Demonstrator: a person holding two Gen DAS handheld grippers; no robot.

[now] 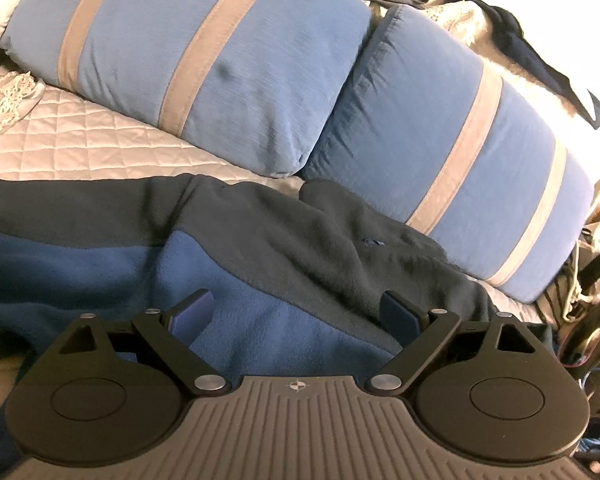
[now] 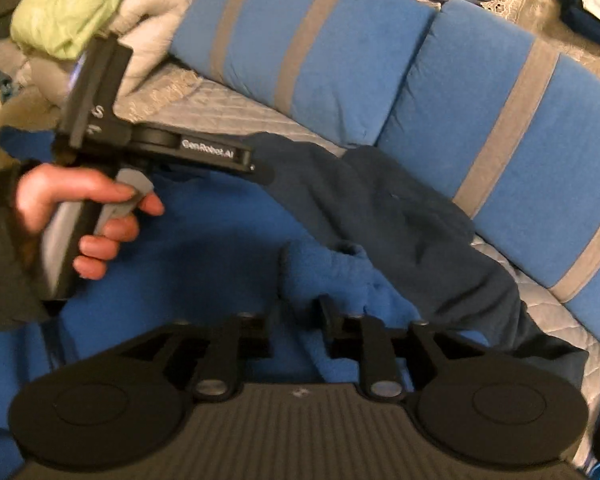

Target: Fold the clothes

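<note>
Fleece garment (image 1: 236,264), blue and dark navy, is spread rumpled on the quilted bed (image 1: 100,140) before two blue striped pillows (image 1: 204,60). Left gripper (image 1: 296,308) is held over it, jaws wide apart and empty. Right gripper (image 2: 300,312) is seen partly open, blue fleece bunched between its jaws, unclamped.

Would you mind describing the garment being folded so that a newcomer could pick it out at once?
Start from the two blue cushions with grey stripes leaning along the back of the quilted bed cover. Directly in front of them, spread on the quilt, lies the fleece garment. It is the only two-tone piece: bright blue panels joined to dark navy ones, unlike the pale and lime-green laundry heaped farther back.
</note>
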